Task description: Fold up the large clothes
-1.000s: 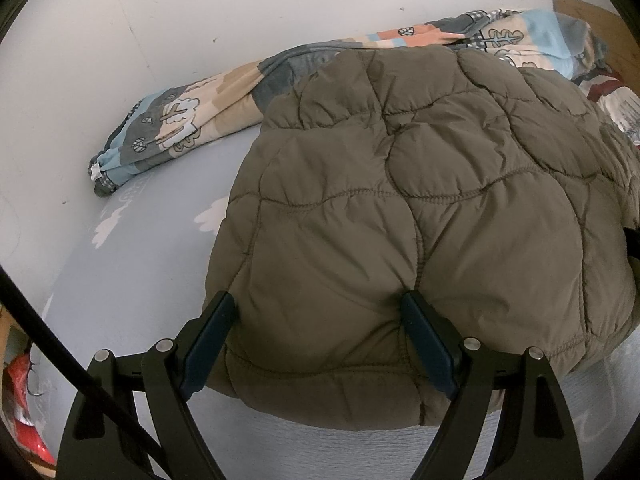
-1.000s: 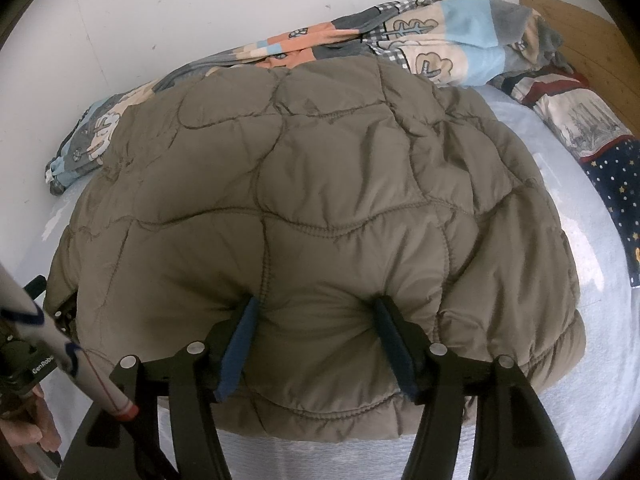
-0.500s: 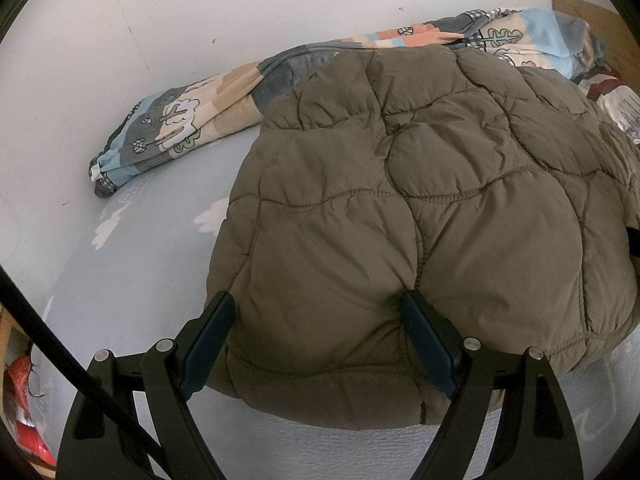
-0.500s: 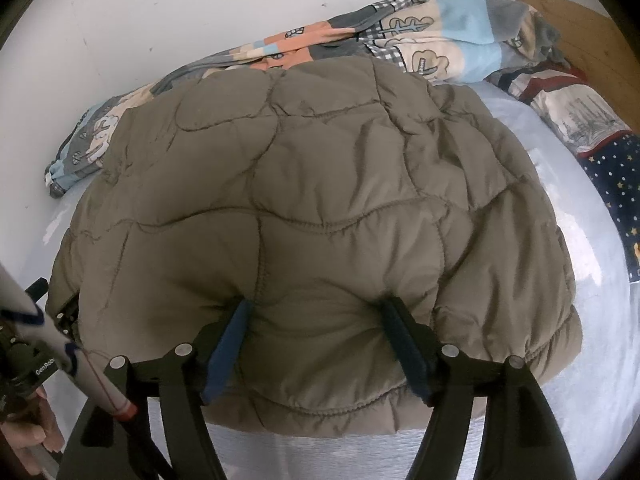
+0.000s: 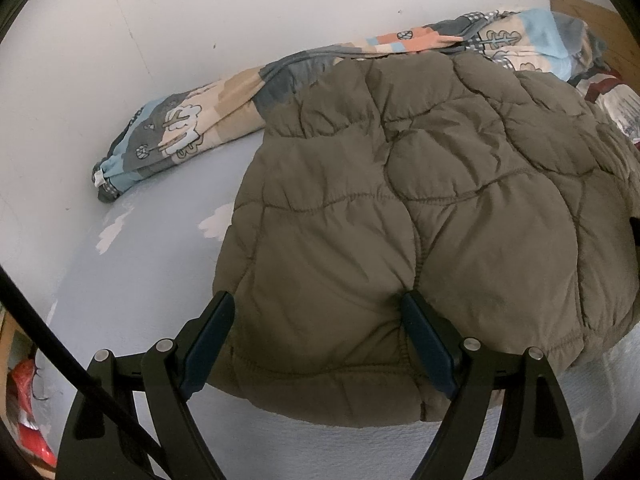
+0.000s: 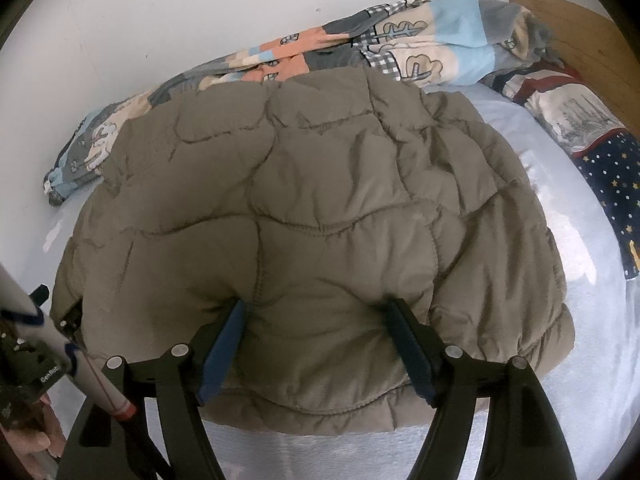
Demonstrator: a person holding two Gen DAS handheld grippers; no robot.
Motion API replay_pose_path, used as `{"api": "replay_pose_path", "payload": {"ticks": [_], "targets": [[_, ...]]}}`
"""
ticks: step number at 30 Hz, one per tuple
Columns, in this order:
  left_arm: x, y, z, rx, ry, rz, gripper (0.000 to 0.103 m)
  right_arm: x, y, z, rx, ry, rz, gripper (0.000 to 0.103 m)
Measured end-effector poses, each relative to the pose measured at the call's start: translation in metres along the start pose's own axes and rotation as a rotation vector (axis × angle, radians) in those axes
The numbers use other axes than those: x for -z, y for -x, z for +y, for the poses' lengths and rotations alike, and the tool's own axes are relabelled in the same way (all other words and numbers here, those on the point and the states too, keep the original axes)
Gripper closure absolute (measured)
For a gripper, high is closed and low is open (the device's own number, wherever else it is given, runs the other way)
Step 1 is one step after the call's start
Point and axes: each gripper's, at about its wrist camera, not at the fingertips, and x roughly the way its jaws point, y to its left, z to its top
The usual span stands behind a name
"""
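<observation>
Jacket [image 5: 420,216]: in the left wrist view the olive quilted garment lies spread on the pale blue bed sheet [image 5: 152,264], its puffy hem bulging toward the camera. The left gripper [image 5: 318,312] stands wide, its two blue-padded fingers [image 5: 210,340] pressed against the near edge of the padding, one at the jacket's left border and one sunk into a seam further right; nothing is pinched between them. The jacket's right side runs out of the picture, and a dark shape at that edge is too cut off to identify. Behind the jacket a rolled patterned duvet [image 5: 172,136] lies along the white wall [image 5: 200,20], its middle hidden by the jacket's far edge. A black cable [image 5: 52,332] crosses the lower left corner, and something red [image 5: 28,408] beside it is blurred and half out of frame.

In the right wrist view the jacket [image 6: 320,208] fills most of the picture and covers much of the sheet [image 6: 592,360]. The right gripper [image 6: 318,316] is likewise spread wide, both fingers [image 6: 224,348] dug into the padded hem so the fabric swells between them without being clamped. The duvet [image 6: 420,52] shows above the jacket, and a star-printed pillow [image 6: 608,168] lies at the right against a wooden headboard [image 6: 580,28]. At the lower left the other tool [image 6: 48,356] and part of a hand [image 6: 32,440] are partly cut off by the frame.
</observation>
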Motion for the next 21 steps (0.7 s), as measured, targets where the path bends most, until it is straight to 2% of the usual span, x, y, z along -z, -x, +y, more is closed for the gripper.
{"api": "replay_pose_path", "payload": {"ticks": [10, 14, 17, 21], "targets": [[-0.002, 0.006, 0.001, -0.002, 0.0, 0.001, 0.018, -0.001, 0.009, 0.0, -0.008, -0.003, -0.003, 0.025], [-0.005, 0.021, 0.005, 0.014, 0.022, -0.024, 0.018, -0.002, 0.021, 0.003, -0.003, 0.007, -0.018, 0.025], [-0.009, 0.051, 0.012, 0.024, 0.067, -0.078, 0.019, -0.002, 0.043, 0.006, 0.0, 0.013, -0.049, 0.025], [-0.003, 0.126, 0.02, 0.078, 0.126, -0.17, 0.019, 0.003, 0.101, 0.015, -0.022, 0.016, -0.123, 0.025]]}}
